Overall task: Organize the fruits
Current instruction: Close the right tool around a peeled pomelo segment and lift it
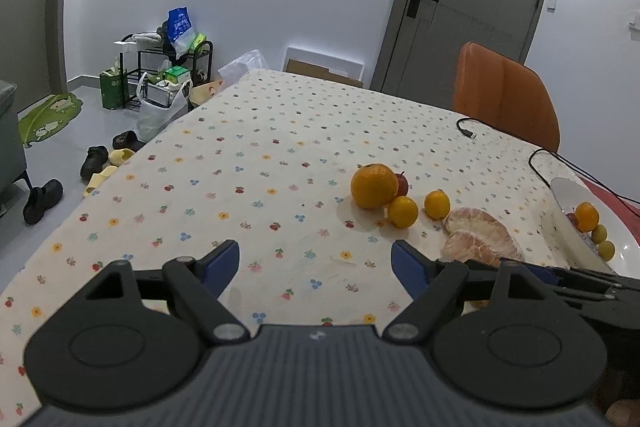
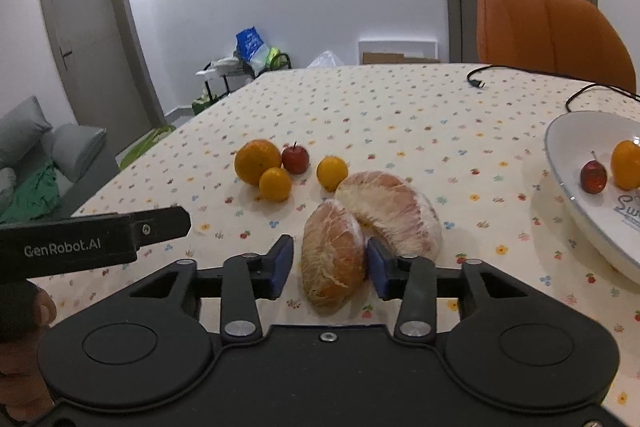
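Note:
On the flowered tablecloth lie a big orange [image 2: 257, 161], a red apple [image 2: 295, 159], two small oranges [image 2: 275, 184] [image 2: 332, 173] and two wrapped pomelo pieces. My right gripper [image 2: 330, 267] is open and straddles the nearer pomelo piece [image 2: 334, 263], which rests on the cloth. Its right pad is at the wrap; a thin gap shows on the left. The farther pomelo piece [image 2: 394, 211] lies just behind it. My left gripper [image 1: 316, 261] hovers open over bare cloth, left of the fruit group [image 1: 374, 185]. A white bowl [image 2: 560, 163] on the right holds an orange [image 2: 626, 165] and a small red fruit [image 2: 594, 177].
An orange chair [image 2: 552, 31] stands behind the table's far right side. A black cable [image 2: 478, 81] trails across the cloth near the bowl. The table's left edge [image 1: 120, 179] drops to a floor with shoes and bags. Small green-yellow fruits [image 1: 604, 243] also sit in the bowl.

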Motion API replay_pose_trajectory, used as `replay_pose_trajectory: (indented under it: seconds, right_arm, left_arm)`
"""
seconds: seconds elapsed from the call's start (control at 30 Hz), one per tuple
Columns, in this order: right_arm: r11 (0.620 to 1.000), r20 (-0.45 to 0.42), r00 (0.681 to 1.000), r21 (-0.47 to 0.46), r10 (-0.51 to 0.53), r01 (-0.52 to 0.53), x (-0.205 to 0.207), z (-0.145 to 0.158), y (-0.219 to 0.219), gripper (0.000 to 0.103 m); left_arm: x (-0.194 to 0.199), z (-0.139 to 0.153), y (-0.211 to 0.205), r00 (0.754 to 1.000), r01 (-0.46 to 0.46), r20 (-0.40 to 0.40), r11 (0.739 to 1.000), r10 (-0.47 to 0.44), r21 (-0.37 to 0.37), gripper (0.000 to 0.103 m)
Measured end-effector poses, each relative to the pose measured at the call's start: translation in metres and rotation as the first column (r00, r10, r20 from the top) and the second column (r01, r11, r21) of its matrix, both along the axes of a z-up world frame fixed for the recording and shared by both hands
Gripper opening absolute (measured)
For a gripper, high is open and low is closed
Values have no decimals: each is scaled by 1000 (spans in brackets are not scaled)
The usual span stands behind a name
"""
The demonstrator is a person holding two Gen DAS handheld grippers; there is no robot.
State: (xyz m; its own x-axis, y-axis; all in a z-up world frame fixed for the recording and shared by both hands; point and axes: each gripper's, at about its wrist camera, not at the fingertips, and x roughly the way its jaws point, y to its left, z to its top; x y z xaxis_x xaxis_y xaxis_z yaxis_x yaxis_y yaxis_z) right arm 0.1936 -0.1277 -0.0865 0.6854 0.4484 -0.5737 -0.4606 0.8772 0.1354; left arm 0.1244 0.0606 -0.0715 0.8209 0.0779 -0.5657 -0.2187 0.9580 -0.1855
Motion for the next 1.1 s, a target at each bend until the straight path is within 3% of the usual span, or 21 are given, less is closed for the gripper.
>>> replay_pose_trajectory:
  seconds: [0.17,0.23,0.27,0.37,1.1]
  right_arm:
    - [999,21,1000,-38,18,-18,-1,-2,9,52]
    - [999,27,999,-49,19,-17,0,-1,10,45]
    - [998,33,999,-63,19,-17,1,-1,11,37]
    - [995,46,998,-91,36,-32,0,0,13,33]
    - [997,93,993,58,-65,60,2,24,-46,32]
  left_arm:
    - [3,-3,0,1000,1,-9,1000,-1,-1,82]
    - [4,-3,-1,1000,3,-8,1000,-3,0,82]
    - [5,-3,-1,1000,4,-9,1000,-4,0,82]
    - [7,-4,-3,1000,8,-10,1000,-8,0,82]
    - [43,4,-42,997,71,15,997,-71,35,75]
